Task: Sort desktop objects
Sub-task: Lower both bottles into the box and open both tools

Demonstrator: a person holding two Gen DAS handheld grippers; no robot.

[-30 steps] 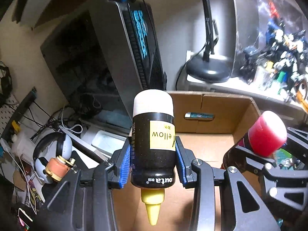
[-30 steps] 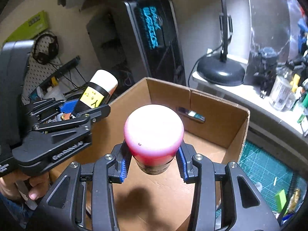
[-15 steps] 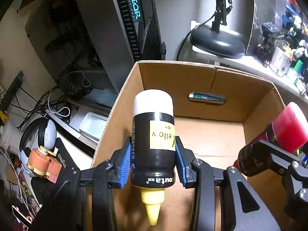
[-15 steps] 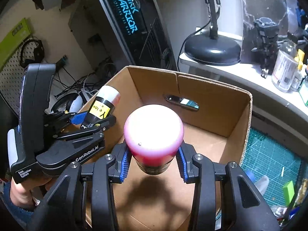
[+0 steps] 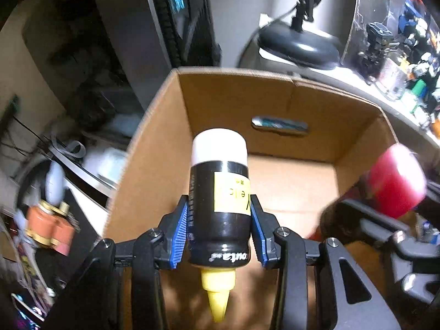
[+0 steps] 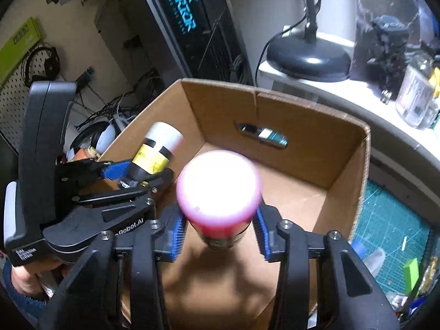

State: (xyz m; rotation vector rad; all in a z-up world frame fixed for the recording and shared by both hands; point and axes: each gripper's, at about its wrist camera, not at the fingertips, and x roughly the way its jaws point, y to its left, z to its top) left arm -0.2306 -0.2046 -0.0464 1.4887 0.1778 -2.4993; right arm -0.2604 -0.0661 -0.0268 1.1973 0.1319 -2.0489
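My left gripper point(image 5: 219, 233) is shut on a black paint bottle point(image 5: 220, 209) with a yellow label, white base and yellow nozzle, held over the left side of an open cardboard box point(image 5: 316, 101). The bottle also shows in the right wrist view point(image 6: 155, 152). My right gripper point(image 6: 217, 235) is shut on a bottle with a pink-red base point(image 6: 218, 189), held over the box point(image 6: 310, 115) beside the left gripper point(image 6: 137, 172). The pink-red bottle appears at the right of the left wrist view point(image 5: 393, 181). The box floor looks bare.
A dark computer tower point(image 6: 189, 24) stands behind the box. A black lamp base point(image 6: 308, 57) sits on a white shelf with jars and figures point(image 5: 396, 63). A green cutting mat point(image 6: 393, 220) lies right of the box. Headphones and cables point(image 5: 52, 181) lie left.
Both grippers have moved forward and lower over the box with their bottles still held. The two grippers have come closer together.
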